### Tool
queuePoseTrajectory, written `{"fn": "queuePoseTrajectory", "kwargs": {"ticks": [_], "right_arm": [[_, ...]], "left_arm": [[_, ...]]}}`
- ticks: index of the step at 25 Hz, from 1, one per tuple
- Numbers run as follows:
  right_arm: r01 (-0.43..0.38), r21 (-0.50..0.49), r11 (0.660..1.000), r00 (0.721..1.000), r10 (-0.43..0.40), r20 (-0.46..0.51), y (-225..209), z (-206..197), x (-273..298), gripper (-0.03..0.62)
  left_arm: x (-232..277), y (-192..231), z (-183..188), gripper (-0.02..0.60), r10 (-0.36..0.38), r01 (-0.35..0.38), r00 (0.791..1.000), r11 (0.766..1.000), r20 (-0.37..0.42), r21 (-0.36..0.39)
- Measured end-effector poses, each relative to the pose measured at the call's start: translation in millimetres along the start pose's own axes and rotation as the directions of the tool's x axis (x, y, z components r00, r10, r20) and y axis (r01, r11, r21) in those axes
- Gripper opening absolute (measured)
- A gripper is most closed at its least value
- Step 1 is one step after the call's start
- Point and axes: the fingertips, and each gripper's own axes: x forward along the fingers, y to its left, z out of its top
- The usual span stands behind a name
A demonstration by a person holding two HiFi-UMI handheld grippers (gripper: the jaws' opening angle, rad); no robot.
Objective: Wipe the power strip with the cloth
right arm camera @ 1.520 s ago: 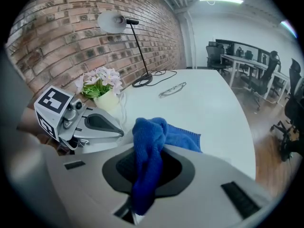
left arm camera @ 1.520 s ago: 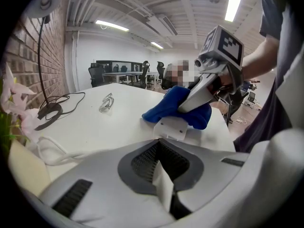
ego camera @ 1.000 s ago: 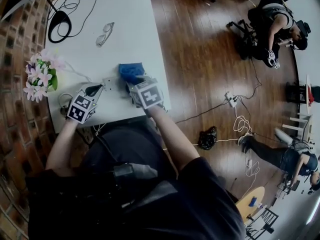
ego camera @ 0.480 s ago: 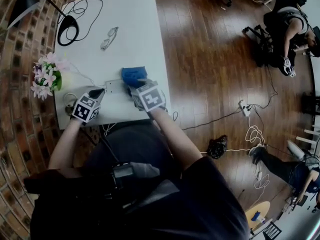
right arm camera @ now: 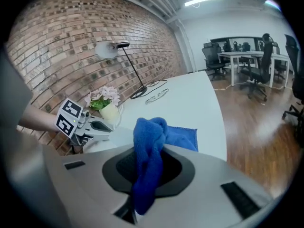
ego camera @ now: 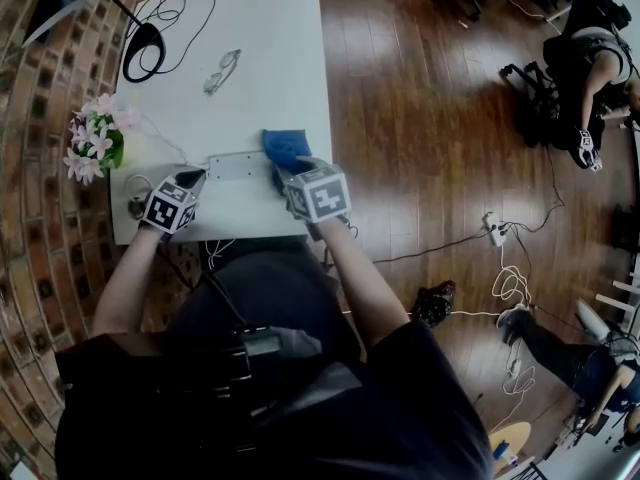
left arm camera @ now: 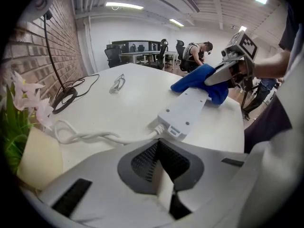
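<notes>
One blue cloth point(ego camera: 285, 146) pinched in right gripper point(ego camera: 288, 175), lying on 3 o'clock end of power strip point(ego camera: 232, 165). Left gripper point(ego camera: 194, 179) fingers pressed together, empty, just beside its 9 o'clock end.

Obs.: you are covering the power strip point(left arm camera: 186, 109)'s far end with the cloth point(left arm camera: 198, 80). In the head view, your right gripper point(ego camera: 289, 175) is hiding its own jaws beside that end. Flowers point(left arm camera: 16, 109), left of the power strip, are running off-frame.
</notes>
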Motion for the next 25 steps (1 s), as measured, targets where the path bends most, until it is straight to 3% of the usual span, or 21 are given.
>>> {"fn": "queuePoseTrajectory", "kwargs": {"ticks": [10, 16, 25], "right_arm": [[-0.031, 0.091, 0.995, 0.997, 0.025, 0.071, -14.1, -2.5, -5.7, 0.048], [-0.038, 0.179, 0.983, 0.996, 0.021, 0.091, -31.9, -9.2, -19.8, 0.048], [0.154, 0.173, 0.973, 0.988, -0.152, -0.027, -83.4, -35.4, -45.1, 0.051]], "left_arm": [[3.5, 3.3, -3.3, 0.014, 0.023, -0.023, 0.996, 1.0, -0.083, 0.003], [2.4, 1.6, -3.1, 0.014, 0.032, -0.034, 0.995, 0.999, -0.092, -0.011], [2.0, 0.4, -1.0, 0.014, 0.011, -0.011, 0.998, 1.0, -0.063, 0.003]]}}
